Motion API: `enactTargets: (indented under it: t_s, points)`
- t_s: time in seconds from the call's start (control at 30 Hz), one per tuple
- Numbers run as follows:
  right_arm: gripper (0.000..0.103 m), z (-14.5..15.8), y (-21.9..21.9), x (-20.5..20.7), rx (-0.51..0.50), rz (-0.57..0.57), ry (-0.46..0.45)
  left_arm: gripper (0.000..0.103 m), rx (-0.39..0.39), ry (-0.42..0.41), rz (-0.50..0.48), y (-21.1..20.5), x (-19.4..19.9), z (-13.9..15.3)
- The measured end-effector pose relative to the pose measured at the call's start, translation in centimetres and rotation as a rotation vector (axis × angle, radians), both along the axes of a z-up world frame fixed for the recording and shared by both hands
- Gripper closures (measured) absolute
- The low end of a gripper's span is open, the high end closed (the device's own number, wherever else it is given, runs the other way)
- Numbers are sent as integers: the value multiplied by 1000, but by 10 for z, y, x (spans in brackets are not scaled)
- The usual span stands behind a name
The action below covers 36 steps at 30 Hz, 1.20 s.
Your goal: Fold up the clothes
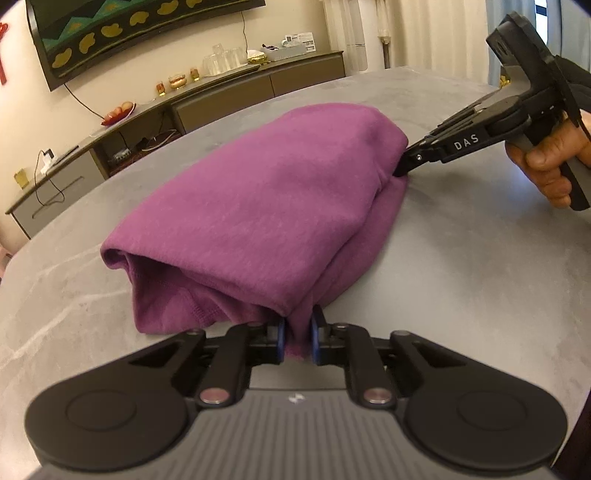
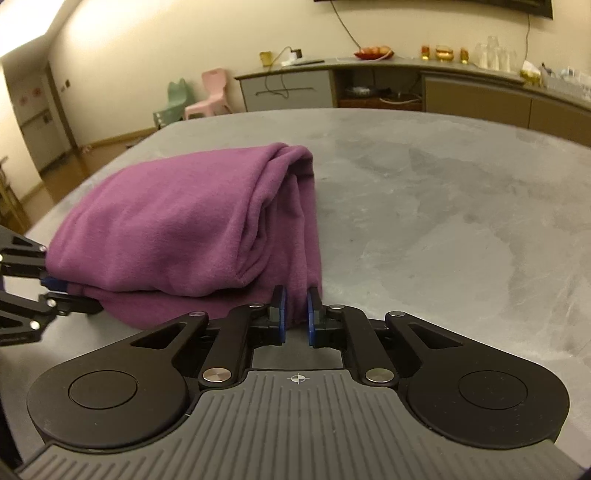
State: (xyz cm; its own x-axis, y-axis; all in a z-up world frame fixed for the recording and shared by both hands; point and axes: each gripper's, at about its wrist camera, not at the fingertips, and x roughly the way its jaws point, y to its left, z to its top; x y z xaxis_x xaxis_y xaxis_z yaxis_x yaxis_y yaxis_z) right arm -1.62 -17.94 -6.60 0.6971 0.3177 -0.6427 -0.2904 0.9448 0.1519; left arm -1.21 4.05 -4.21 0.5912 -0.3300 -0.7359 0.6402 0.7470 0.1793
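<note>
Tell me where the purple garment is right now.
The purple garment lies folded on the grey table, centre in both views, pinched at opposite ends by the left gripper and right gripper.

Both wrist cams low, close, sharing garment [image 1: 258, 192].

garment [image 1: 258, 206]: purple-magenta knit, plain, no print; stitched hem same colour
table [image 1: 461, 277]: grey, mottled, pale whitish veins/streaks like stone
left gripper [image 1: 297, 339]: matte black arms, blue finger pads, silver pivot pins; grey ribbed body
right gripper [image 2: 296, 317]: same, black w/ blue pads; white "DAS" lettering on side in left wrist view
wall hanging [image 1: 110, 33]: dark frame, green ground, yellow-gold blobs, zigzag band
sideboard [image 2: 461, 96]: grey-brown fronts, dark top
chairs [image 2: 210, 96]: one pink, one mint green
plate on sideboard [image 2: 373, 53]: red, w/ orange-ish fruit
walls: cream
</note>
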Motion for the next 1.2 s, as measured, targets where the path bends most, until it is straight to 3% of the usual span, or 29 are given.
enactTargets:
  t_s: [0.17,0.23,0.4,0.47,0.5,0.57,0.67,0.77,0.8,0.9,1.03,1.1,1.2]
  points:
    - [98,7,-2,-2,-19,-19,33,82,-133,18,8,16,-13,21]
    - [96,21,-9,-9,-18,-69,27,65,-226,3,22,27,-21,35]
    - [91,67,-4,-21,53,-65,-97,58,-520,-2,74,58,-15,63]
    - [78,78,12,-14,61,-23,-127,52,-594,16,154,66,3,64]
    - [78,81,21,-9,56,1,-144,51,-614,27,200,68,14,62]
    - [79,79,41,4,28,50,-163,52,-609,39,305,69,37,53]
    - [79,60,58,18,-13,102,-119,56,-596,141,342,66,55,36]
    - [79,32,55,11,-73,161,11,54,-441,253,268,41,52,13]
    - [79,30,50,4,-74,159,10,47,-384,245,238,31,48,8]
    - [80,25,40,-3,-61,150,29,40,-239,205,162,6,39,0]
    - [80,28,38,2,-50,144,44,38,-170,153,137,-9,39,-2]
    - [80,31,37,6,-46,123,38,41,-178,141,139,-12,50,-1]
    - [77,43,38,18,-44,109,9,52,-254,144,155,-4,61,13]
